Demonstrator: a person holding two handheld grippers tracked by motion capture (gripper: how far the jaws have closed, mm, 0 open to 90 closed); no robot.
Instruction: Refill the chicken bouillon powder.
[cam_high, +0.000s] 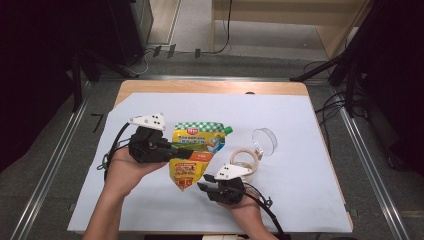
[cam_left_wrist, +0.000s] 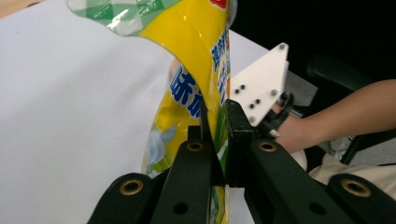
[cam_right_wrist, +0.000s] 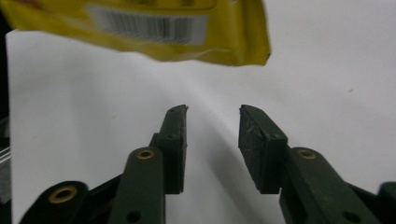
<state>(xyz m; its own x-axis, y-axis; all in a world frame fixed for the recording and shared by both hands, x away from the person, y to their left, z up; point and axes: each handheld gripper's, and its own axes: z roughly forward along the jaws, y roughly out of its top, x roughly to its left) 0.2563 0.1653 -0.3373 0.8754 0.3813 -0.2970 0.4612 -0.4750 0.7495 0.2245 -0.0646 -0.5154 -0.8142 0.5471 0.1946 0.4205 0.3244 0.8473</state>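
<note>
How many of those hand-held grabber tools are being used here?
2. The left tool is clamped on the yellow plastic pouch with the green checked top; the right tool sits open just below the pouch's bottom corner, near the tape ring.

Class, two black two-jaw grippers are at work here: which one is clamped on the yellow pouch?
The left gripper: its jaws pinch the yellow, green-capped pouch at its edge. The right gripper has open jaws, nothing between them, below the pouch's corner.

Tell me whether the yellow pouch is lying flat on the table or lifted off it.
Lifted. The left gripper is shut on the yellow pouch, and in the right gripper view its bottom edge hangs clear above the white table cover.
</note>
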